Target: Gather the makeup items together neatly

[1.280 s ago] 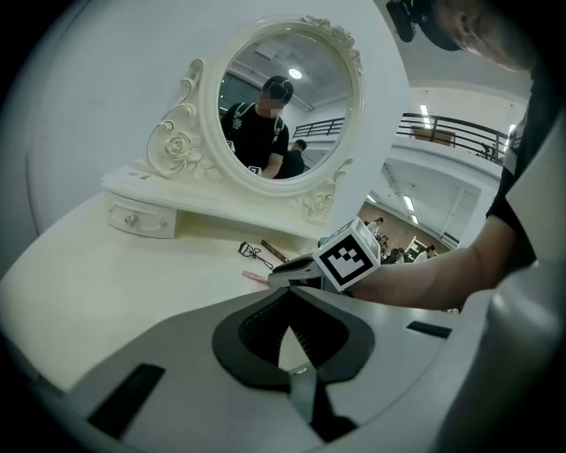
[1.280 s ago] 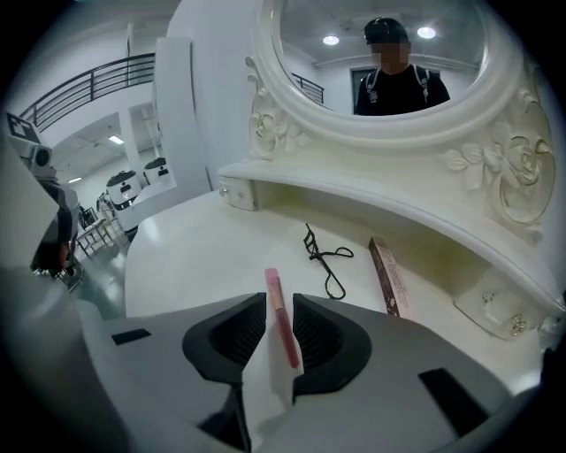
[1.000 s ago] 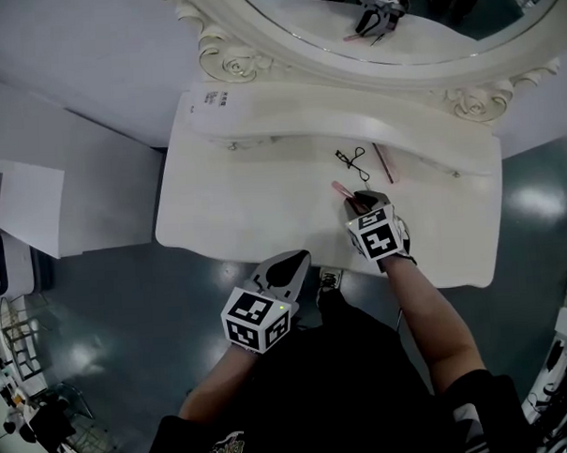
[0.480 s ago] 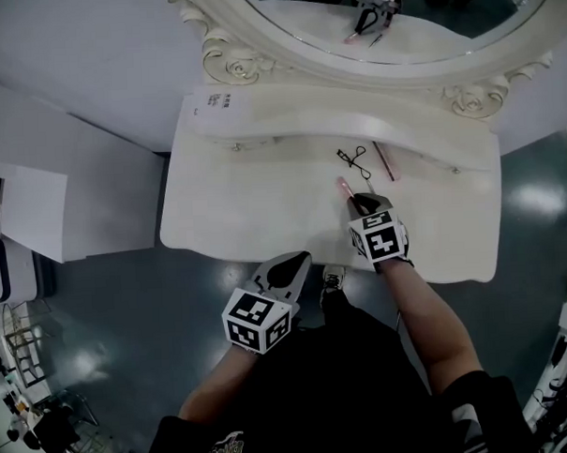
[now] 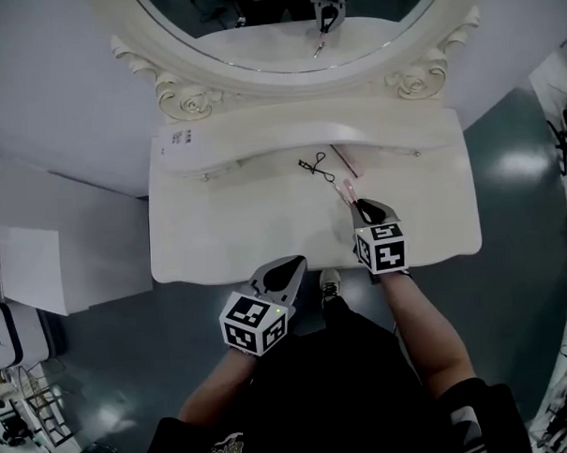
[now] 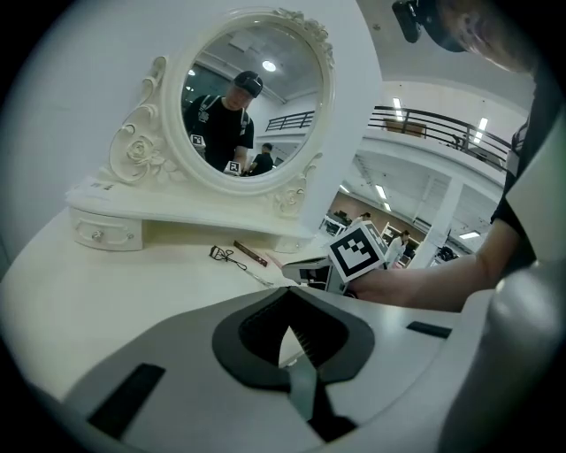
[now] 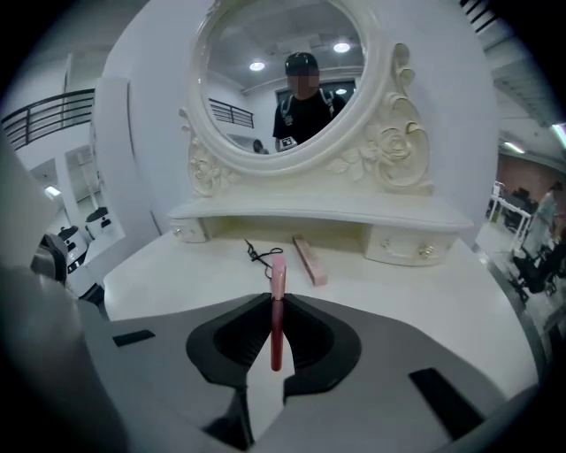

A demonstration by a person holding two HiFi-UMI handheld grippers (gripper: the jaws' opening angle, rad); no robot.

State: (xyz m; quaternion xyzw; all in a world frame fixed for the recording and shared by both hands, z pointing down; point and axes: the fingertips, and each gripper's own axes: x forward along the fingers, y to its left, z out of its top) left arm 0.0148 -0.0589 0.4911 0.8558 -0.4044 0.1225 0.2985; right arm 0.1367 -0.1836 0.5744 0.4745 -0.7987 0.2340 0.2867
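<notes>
Three makeup items. My right gripper, jaws just closing, clamps one pink tube over the table. One curler and one pink stick lie close together. Left gripper is clenched and empty.

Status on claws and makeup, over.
Left claw shut, empty. Right claw just closed on pink tube. Eyelash curler and pink stick ahead, nothing between.
</notes>
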